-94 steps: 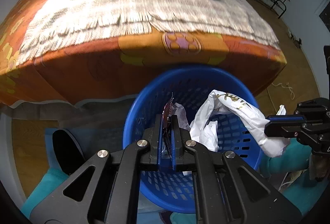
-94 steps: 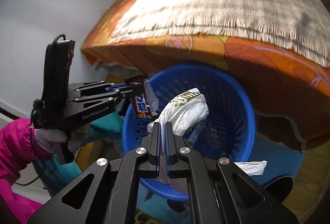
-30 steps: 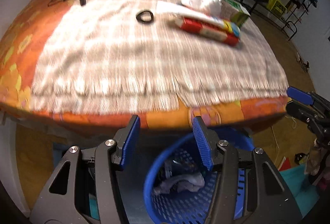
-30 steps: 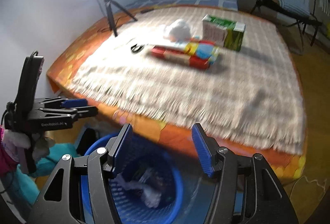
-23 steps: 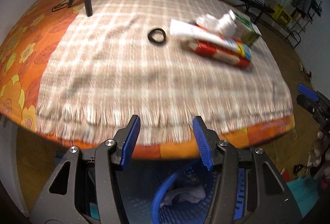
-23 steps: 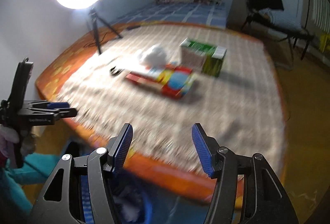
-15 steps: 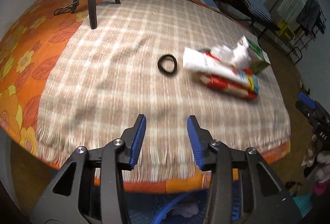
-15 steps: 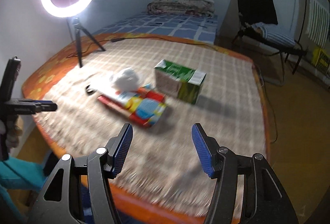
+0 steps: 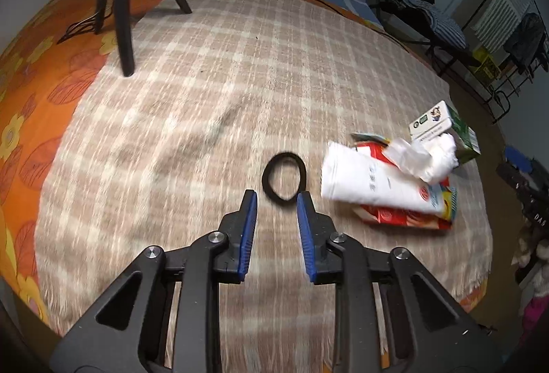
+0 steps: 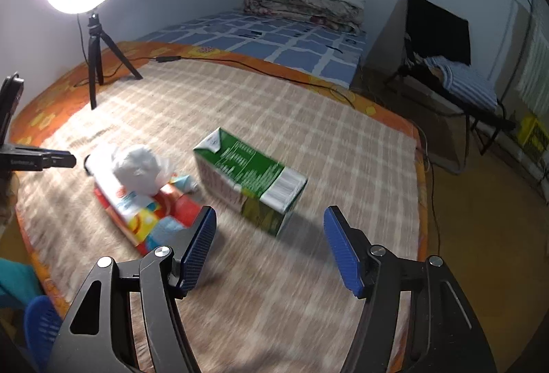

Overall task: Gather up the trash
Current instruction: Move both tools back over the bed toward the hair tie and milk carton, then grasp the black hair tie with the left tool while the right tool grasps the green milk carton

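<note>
Both my jaws stand parted and hold nothing: left gripper (image 9: 276, 199) narrowly, tilted down over the blanket (image 9: 192, 119), its tips just near of the black ring (image 9: 284, 181); right gripper (image 10: 269, 229) wide, angled down toward the green carton (image 10: 250, 177), with the wrapper pile (image 10: 144, 194) to its left.

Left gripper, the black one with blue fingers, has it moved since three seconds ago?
Yes. The left gripper has risen from the blue basket and gone forward over the checked blanket, now open and pointing at the black hair tie.
</note>
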